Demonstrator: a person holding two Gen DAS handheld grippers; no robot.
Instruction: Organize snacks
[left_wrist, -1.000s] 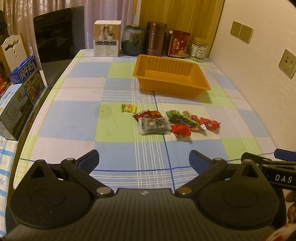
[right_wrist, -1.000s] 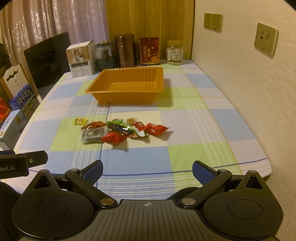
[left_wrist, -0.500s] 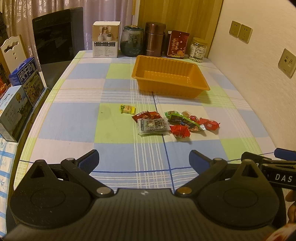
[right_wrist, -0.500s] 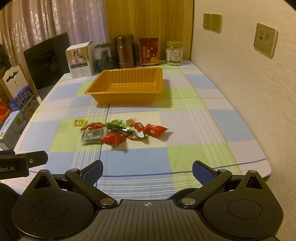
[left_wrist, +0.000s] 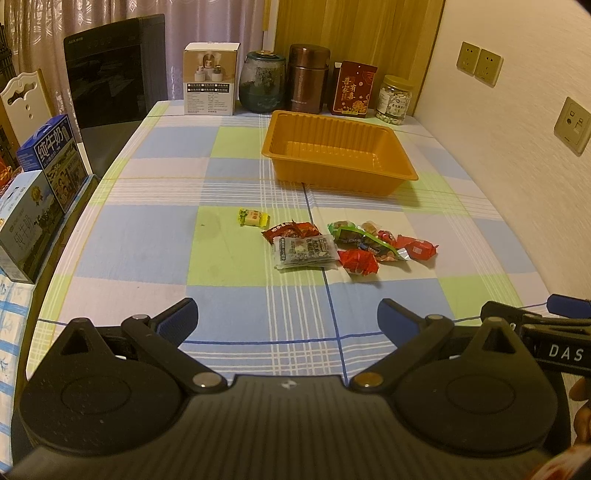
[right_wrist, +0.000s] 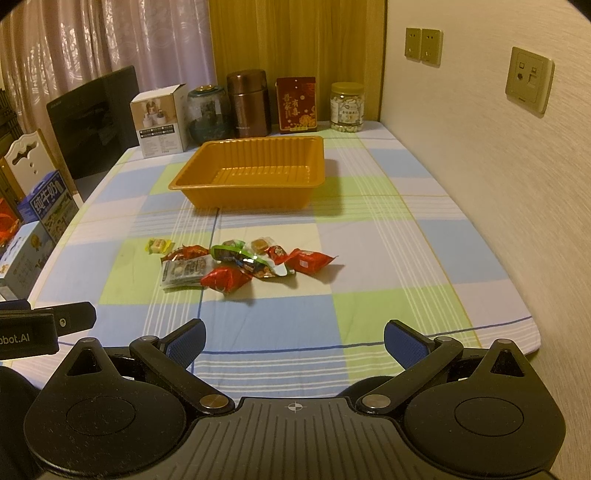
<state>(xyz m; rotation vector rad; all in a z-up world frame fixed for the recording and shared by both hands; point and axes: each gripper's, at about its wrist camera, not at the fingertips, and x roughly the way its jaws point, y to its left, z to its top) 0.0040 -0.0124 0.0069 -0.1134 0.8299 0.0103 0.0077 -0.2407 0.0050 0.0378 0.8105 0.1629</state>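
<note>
Several wrapped snacks lie in a loose pile mid-table: a grey packet (left_wrist: 305, 252), red packets (left_wrist: 358, 261) (right_wrist: 309, 260), a green wrapper (right_wrist: 236, 254) and a small yellow candy (left_wrist: 252, 216) (right_wrist: 159, 245) apart at the left. An empty orange plastic tray (left_wrist: 338, 176) (right_wrist: 221, 199) stands behind them. My left gripper (left_wrist: 287, 316) hovers open over the near table edge, well short of the snacks, nothing between its fingers. My right gripper (right_wrist: 293, 339) is likewise open and empty at the near edge. Each gripper's side shows at the other view's border.
Along the table's far edge stand a white box (left_wrist: 209, 85), a glass jar (left_wrist: 261, 85), a brown flask (left_wrist: 308, 83), a red packet (left_wrist: 354, 89) and a nut jar (left_wrist: 394, 99). Milk cartons (left_wrist: 33, 206) and a dark chair (left_wrist: 110, 85) sit left; a wall (right_wrist: 498, 177) bounds the right.
Both views have shifted very slightly; the snacks and tray sit marginally higher in the frame. Both grippers stay open and nothing on the table has moved.
</note>
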